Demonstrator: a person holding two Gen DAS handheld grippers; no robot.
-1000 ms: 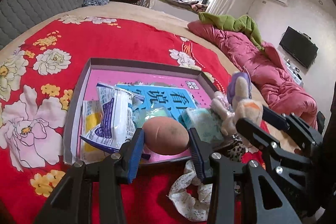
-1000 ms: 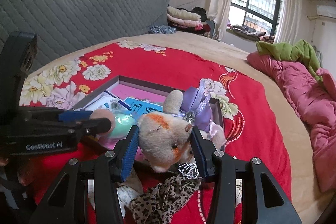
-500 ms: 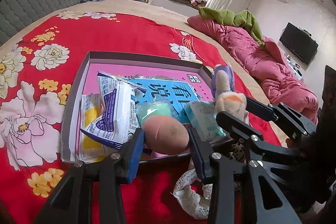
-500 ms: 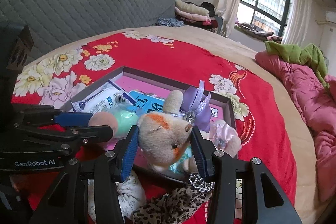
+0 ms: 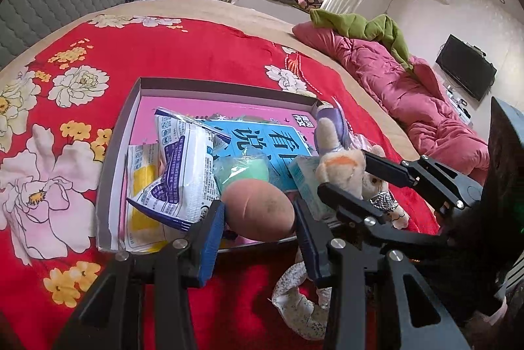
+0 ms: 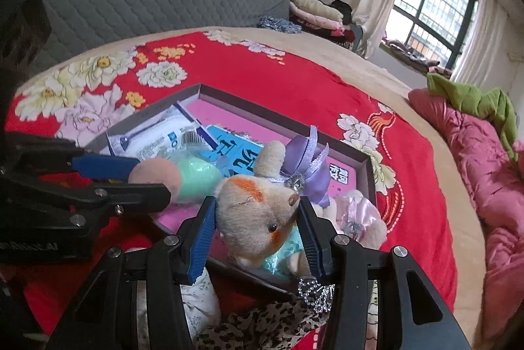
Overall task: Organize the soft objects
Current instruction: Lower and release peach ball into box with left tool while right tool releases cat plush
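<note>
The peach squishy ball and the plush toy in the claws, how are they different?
The peach squishy ball is smooth and plain; the plush toy is fuzzy, with orange patches and a purple bow. The ball sits in the left claw, the toy in the right claw. Both are squeezed between blue pads over the box.

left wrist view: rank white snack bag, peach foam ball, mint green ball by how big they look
1. white snack bag
2. peach foam ball, though nearest the camera, so flattered
3. mint green ball, partly hidden, so unsure

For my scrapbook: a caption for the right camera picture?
Tongs squeeze a plush bunny over the gift box.
</note>
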